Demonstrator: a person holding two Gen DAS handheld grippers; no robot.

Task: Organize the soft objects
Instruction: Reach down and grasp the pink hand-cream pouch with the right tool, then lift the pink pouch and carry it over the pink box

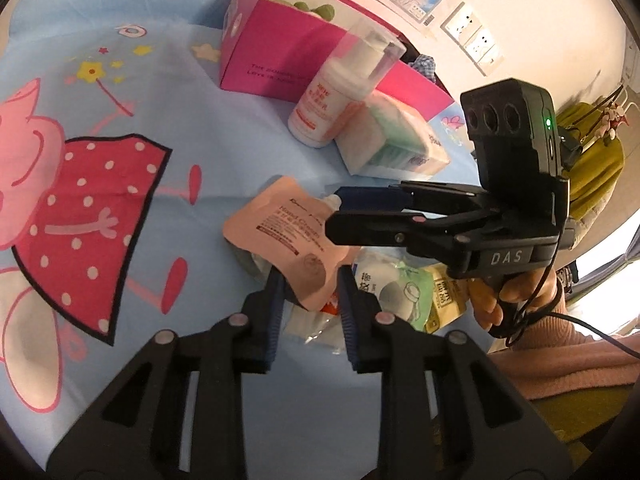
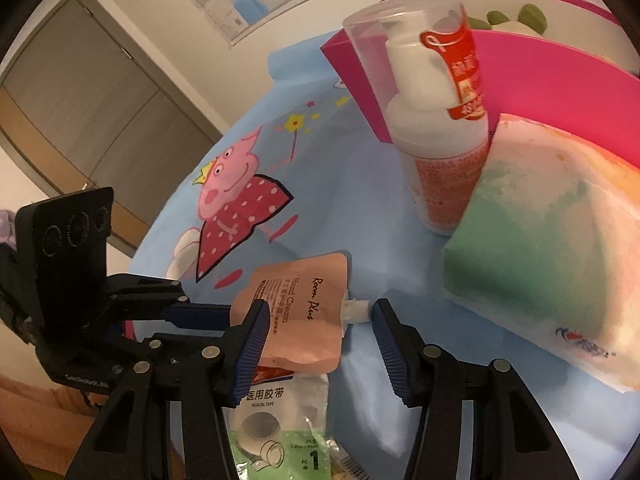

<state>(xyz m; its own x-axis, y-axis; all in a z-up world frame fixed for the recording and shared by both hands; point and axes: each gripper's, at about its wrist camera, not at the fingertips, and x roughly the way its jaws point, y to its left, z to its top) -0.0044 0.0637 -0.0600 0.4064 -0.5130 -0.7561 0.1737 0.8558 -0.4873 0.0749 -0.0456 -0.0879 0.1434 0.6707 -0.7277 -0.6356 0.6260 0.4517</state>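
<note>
A pink hand cream pouch [image 1: 280,236] is raised over a pile of packets on the blue cartoon cloth [image 1: 180,80]. My left gripper [image 1: 311,284] is shut on the pouch's lower corner, which is pinched between both blue pads. My right gripper [image 2: 320,312] is open and straddles the pouch [image 2: 304,312] at its spout end. Its left pad lies against the pouch's body and its right fingertip is at the white spout cap [image 2: 356,308]. In the left wrist view the right gripper [image 1: 334,212] reaches in from the right, held by a hand [image 1: 516,292].
A white pump bottle [image 1: 332,92] stands beside a green and orange tissue pack [image 1: 392,144], in front of an open pink box [image 1: 272,52] holding a green plush [image 1: 316,8]. A medical tape packet [image 2: 280,420] and a yellow packet [image 1: 444,300] lie under the pouch.
</note>
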